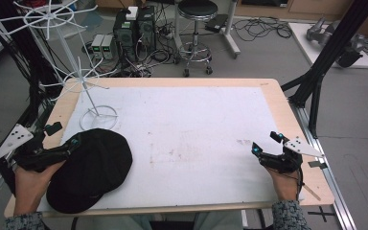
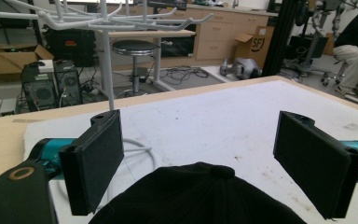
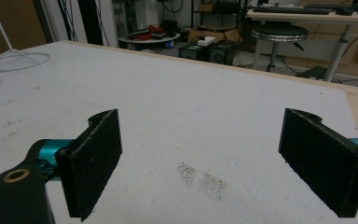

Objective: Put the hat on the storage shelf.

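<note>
1. A black cap (image 1: 90,168) lies flat on the white mat (image 1: 187,139) at the near left corner of the worktop (image 1: 278,98); in the high view its crown faces up and its brim points toward the near edge.
2. The left hand-held gripper (image 1: 63,139) sits at the cap's left edge, held in the person's left hand (image 1: 31,184); in the high view its tips look to be at or just over the cap's rim, though contact cannot be told.
3. In the left gripper view the left hand-held gripper's (image 2: 200,158) jaws stand wide apart with nothing clamped; the cap's crown (image 2: 200,196) with its top button rises between and below them, clear of both pads.
4. A white wire rack (image 1: 72,72) stands on its ring base just beyond the cap, at the far left of the mat; in the left gripper view its pole (image 2: 106,60) rises behind the left jaw.
5. The right hand-held gripper (image 1: 267,143) rests near the right edge of the worktop, well apart from the cap, held in the person's right hand (image 1: 283,184).
6. In the right gripper view the right hand-held gripper's (image 3: 200,158) jaws are spread wide over bare mat; a faint grey smudge (image 3: 203,179) lies on the mat between them.
7. Beyond the worktop, a black stool (image 1: 197,28) and computer towers (image 1: 134,31) stand on the floor among cables.
</note>
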The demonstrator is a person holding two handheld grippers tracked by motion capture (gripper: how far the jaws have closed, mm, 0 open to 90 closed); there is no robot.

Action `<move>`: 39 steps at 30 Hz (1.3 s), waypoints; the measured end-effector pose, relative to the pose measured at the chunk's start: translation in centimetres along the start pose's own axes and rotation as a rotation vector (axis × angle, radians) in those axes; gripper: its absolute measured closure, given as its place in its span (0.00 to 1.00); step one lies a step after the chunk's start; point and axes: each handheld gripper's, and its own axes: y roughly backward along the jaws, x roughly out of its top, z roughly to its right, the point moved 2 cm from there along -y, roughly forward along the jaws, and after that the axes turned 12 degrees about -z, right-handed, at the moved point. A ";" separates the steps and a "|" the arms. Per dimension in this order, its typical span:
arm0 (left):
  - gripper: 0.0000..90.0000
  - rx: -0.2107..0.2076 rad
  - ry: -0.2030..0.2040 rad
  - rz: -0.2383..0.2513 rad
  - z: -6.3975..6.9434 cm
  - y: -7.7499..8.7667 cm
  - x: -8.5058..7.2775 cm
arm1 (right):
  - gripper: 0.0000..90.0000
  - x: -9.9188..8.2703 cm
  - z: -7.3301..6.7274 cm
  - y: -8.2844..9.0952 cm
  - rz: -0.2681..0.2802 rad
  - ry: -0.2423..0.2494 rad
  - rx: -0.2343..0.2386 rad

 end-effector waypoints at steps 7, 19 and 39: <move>0.18 -0.011 -0.006 0.000 -0.2 0.4 0.0 | 0.14 0.0 0.0 -0.1 -0.010 0.008 0.001; 0.19 0.004 -0.034 -0.070 0.1 0.5 -1.3 | 0.14 0.0 0.0 0.0 -0.010 0.002 -0.004; 0.49 -0.125 -0.135 -0.237 0.1 0.0 -4.8 | 0.15 -0.1 0.1 0.0 -0.015 -0.001 -0.005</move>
